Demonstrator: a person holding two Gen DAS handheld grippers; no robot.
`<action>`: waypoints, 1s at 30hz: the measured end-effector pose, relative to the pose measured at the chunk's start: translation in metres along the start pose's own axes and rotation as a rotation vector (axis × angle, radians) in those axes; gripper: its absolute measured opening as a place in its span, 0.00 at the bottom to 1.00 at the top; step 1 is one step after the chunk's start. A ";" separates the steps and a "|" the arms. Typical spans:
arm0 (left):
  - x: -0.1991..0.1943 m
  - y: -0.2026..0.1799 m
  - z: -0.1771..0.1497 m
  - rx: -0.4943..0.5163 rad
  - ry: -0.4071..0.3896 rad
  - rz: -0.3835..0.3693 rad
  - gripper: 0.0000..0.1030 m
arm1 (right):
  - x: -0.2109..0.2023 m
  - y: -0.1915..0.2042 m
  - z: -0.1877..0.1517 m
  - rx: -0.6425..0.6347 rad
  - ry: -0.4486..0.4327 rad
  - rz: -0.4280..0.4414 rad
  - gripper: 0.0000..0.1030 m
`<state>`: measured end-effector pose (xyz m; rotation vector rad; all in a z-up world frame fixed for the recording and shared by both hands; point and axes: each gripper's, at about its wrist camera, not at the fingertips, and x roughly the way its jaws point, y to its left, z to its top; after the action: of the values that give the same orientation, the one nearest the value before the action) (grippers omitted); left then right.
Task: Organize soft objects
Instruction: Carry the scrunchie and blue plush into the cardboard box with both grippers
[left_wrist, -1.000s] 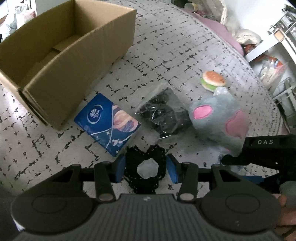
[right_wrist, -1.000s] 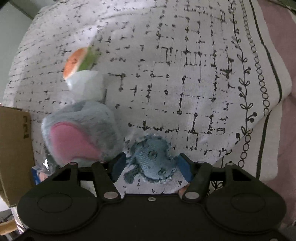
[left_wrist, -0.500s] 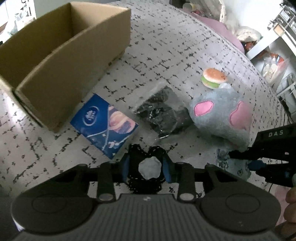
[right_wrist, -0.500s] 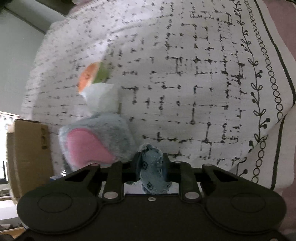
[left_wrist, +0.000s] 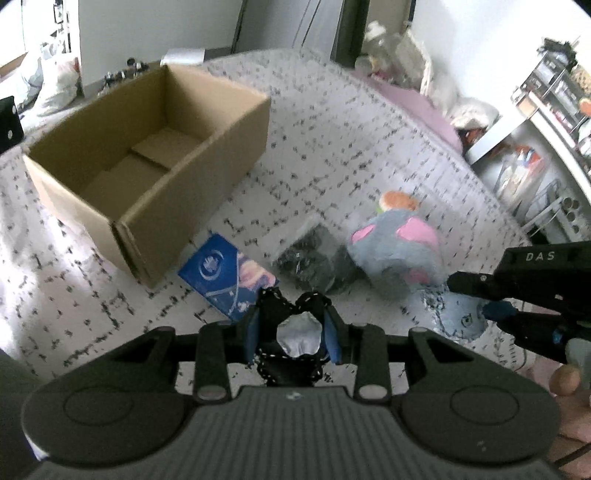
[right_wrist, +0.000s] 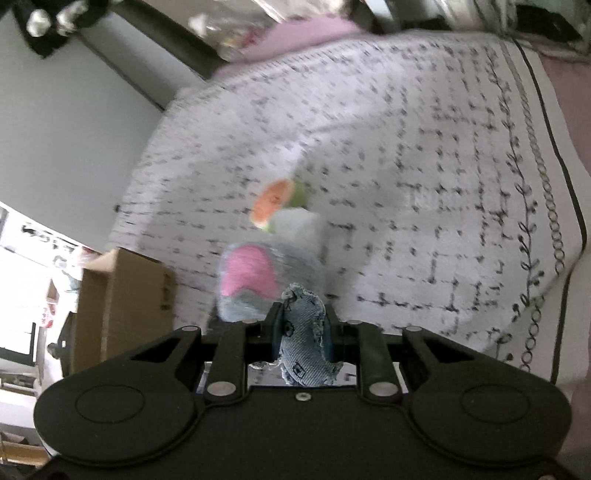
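left gripper (left_wrist: 294, 332) is clamped on a black lace-edged scrunchie (left_wrist: 291, 314), held up w/ the blue tissue pack (left_wrist: 226, 275) just beyond it and the open cardboard box (left_wrist: 155, 162) further back-left. right gripper (right_wrist: 303, 334) pinches a denim scrunchie (right_wrist: 304, 347), lifted just in front of the grey-pink plush (right_wrist: 258, 284). burger toy (right_wrist: 277, 203) sits behind the plush, bagged black item (left_wrist: 314, 254) beside it on the patterned bedspread (right_wrist: 443, 184).

Box (left_wrist: 155, 177) left, tissue pack (left_wrist: 227, 280) beside — plush (left_wrist: 395, 251) right (burger toy (left_wrist: 399, 201) behind).
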<state>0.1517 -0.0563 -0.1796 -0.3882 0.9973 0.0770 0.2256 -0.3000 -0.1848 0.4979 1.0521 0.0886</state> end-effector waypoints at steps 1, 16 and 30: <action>-0.006 0.002 0.002 -0.003 -0.011 -0.004 0.34 | -0.004 0.002 0.000 -0.001 -0.009 0.015 0.20; -0.108 0.026 0.018 -0.047 -0.185 -0.074 0.34 | -0.078 0.068 -0.028 -0.054 -0.126 0.124 0.21; -0.180 0.067 0.026 -0.079 -0.321 -0.075 0.35 | -0.107 0.138 -0.061 -0.229 -0.169 0.207 0.21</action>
<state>0.0580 0.0352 -0.0364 -0.4685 0.6636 0.1073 0.1420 -0.1889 -0.0627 0.3977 0.8107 0.3412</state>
